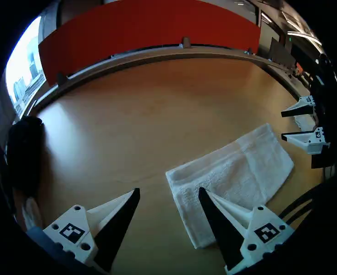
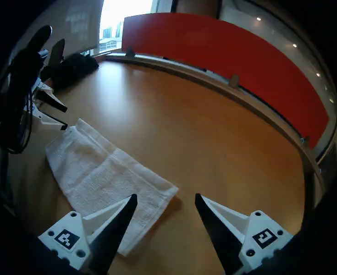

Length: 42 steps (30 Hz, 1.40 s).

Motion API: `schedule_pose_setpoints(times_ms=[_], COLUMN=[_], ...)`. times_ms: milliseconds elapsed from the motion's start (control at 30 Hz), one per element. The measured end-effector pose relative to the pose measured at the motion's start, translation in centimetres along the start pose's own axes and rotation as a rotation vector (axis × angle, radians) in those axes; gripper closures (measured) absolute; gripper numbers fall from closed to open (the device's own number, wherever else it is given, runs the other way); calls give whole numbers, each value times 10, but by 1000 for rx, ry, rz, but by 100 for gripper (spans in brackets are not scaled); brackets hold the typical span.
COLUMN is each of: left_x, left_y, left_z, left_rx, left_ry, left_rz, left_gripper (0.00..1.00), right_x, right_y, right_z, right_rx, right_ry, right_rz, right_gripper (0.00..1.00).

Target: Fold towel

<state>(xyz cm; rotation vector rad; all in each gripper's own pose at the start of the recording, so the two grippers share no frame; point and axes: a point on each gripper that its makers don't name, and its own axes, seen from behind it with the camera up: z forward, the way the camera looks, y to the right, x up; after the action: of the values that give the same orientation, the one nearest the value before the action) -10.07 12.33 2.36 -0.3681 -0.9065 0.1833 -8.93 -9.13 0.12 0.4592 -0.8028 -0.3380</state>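
Left gripper [image 1: 168,189]: jaws released, nothing held, right finger over one short end of the towel [image 1: 234,169]. Towel lies flat on the table [image 1: 145,114], doubled into a strip, well short of the far edge w/ red partition [image 1: 145,27]. Right gripper [image 2: 165,196]: jaws released, empty, at the opp. short end. Judgement: grippers posted end-to-end so the next fold can bring the ends together. Left gripper view gives the right gripper's gap side-on; right gripper view gives the same check on the left, plus a dark bag [image 2: 74,66] at the table's far corner.
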Motion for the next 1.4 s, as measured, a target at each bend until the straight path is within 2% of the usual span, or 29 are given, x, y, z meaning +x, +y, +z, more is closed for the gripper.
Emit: schedule_pose_setpoints(times_ms=[367,867,1100,1400], left_x=[-18,-53,-63,-69], left_y=[8,31,33,31], left_z=[-24,-62,-72,-77], left_rx=[-4,-10,-8,3], left_ry=[6,28,34,45], left_rz=[-8,-41,-62,-82], left_gripper=[5,5,5,5], right_x=[-13,-42,-53,-56], right_y=[-15,-39,-45,-47], right_z=[-26,-67,-81,-85], right_rx=[3,7,2,6], right_ry=[14,16,11,11], right_rz=[21,39,41,42], right_gripper=[2,2,2,2])
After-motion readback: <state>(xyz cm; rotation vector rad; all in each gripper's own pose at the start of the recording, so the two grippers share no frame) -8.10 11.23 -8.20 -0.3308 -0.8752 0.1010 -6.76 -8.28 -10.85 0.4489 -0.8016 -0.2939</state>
